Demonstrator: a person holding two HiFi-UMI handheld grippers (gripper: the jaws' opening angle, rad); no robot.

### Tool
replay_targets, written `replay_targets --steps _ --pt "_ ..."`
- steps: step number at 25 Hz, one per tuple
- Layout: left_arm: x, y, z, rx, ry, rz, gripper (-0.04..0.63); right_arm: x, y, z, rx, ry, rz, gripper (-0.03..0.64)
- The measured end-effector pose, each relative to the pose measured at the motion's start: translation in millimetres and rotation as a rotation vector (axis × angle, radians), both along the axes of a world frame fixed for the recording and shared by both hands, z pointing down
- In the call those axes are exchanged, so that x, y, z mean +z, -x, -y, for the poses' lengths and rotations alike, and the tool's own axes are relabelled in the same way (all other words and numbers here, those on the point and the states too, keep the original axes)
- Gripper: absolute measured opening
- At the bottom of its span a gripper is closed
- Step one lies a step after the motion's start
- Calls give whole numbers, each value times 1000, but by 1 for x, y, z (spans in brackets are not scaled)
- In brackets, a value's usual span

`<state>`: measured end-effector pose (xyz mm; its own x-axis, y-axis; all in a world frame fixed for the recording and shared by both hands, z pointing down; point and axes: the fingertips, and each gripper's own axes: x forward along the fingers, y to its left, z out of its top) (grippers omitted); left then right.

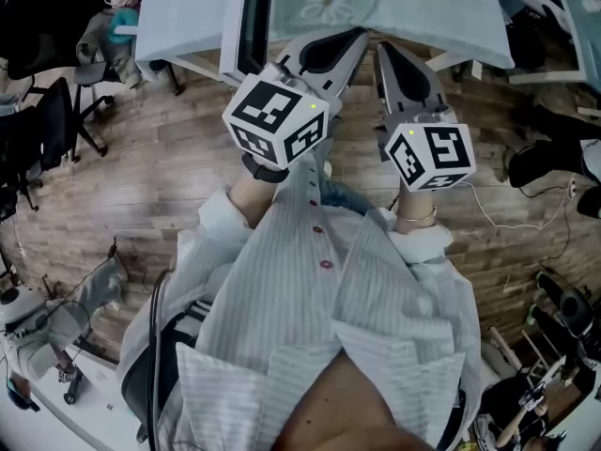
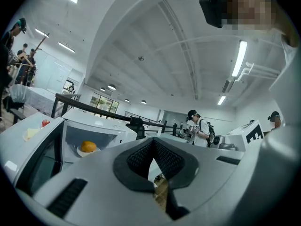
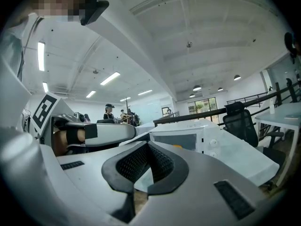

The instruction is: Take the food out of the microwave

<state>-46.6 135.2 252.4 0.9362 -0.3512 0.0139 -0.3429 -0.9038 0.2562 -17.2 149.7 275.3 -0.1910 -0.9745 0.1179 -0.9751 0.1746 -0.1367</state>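
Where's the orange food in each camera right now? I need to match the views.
Head view: not in it; only the microwave's open door shows, at the top, left of centre.
Left gripper view: orange food on a plate, left of centre, inside the microwave.
Right gripper view: an orange sliver inside the microwave, just right of centre.
Shared landmark: the microwave.

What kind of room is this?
Probably a big open office or lab: long strip lights on a high white ceiling, a black office chair, and a white box-shaped microwave.
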Motion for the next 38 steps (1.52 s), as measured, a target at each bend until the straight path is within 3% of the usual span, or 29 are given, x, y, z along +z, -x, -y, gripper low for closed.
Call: replay_targets --steps 10,15,26,38 --pt "-11 -41 73 9 -6 -14 8 -13 -41 80 2 -14 -3 31" --pt "-6 -43 112 19 1 -16 8 -10 -38 123 -6 -10 -11 32" --pt "-4 -54 143 22 -6 4 8 -4 -45 154 -11 2 4 32" --pt "-3 -91 188 -73 3 6 8 -5 -83 204 -99 13 21 32"
